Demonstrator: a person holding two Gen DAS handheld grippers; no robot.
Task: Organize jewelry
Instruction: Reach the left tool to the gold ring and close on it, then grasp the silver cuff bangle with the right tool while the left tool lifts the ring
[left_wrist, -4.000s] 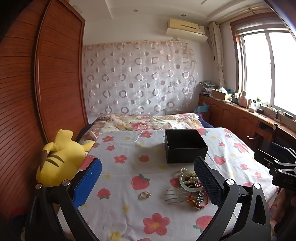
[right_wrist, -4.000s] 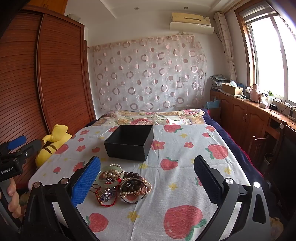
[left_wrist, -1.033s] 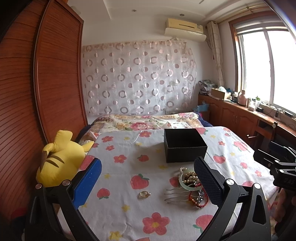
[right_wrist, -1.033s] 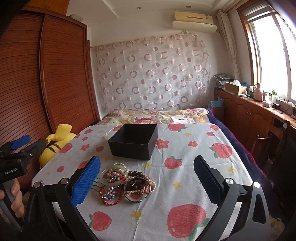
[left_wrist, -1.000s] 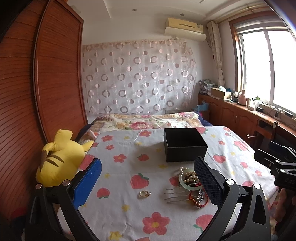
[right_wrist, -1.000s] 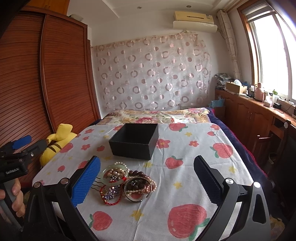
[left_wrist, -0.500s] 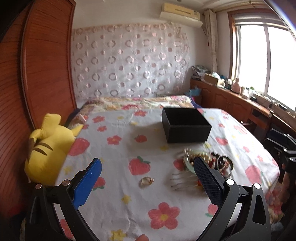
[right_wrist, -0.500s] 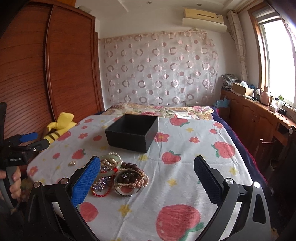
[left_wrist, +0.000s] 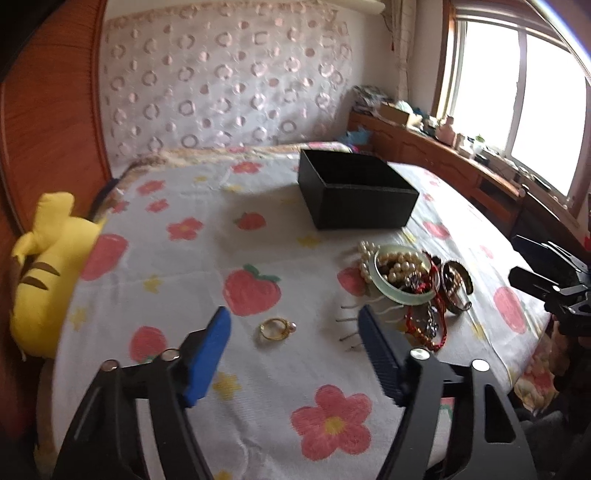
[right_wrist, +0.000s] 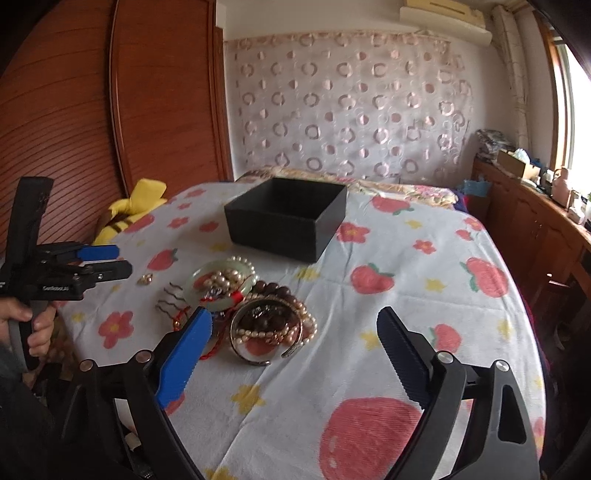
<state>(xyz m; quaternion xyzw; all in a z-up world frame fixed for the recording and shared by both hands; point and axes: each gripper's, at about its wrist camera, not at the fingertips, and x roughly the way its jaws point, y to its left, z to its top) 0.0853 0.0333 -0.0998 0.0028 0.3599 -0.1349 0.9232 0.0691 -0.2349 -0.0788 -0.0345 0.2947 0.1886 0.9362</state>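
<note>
A gold ring (left_wrist: 276, 328) lies alone on the bed sheet (left_wrist: 177, 273), and it sits just ahead of the gap between the left tongs (left_wrist: 293, 332). Those tongs are closing, but nothing is between them and they touch nothing. At about 2 o'clock from the ring is a heap of jewelry (left_wrist: 410, 280): a pale green bangle (left_wrist: 388, 286) with pearl beads (left_wrist: 400, 267) in it, a red cord (left_wrist: 436, 325), a metal cuff (left_wrist: 458, 282) and some hairpins (left_wrist: 349, 325). The black box (left_wrist: 354, 194) is open on top and stands behind the heap, at 12 o'clock from it. From the right side, the heap (right_wrist: 255, 306) lies just past the blue tip of the right tongs (right_wrist: 295, 325). These tongs are still wide but closing a little, and they hold nothing. A yellow plush toy (left_wrist: 44, 273) rests at the 9 o'clock edge of the bed. A hand (right_wrist: 35, 325) holds the left tongs' grip.
</note>
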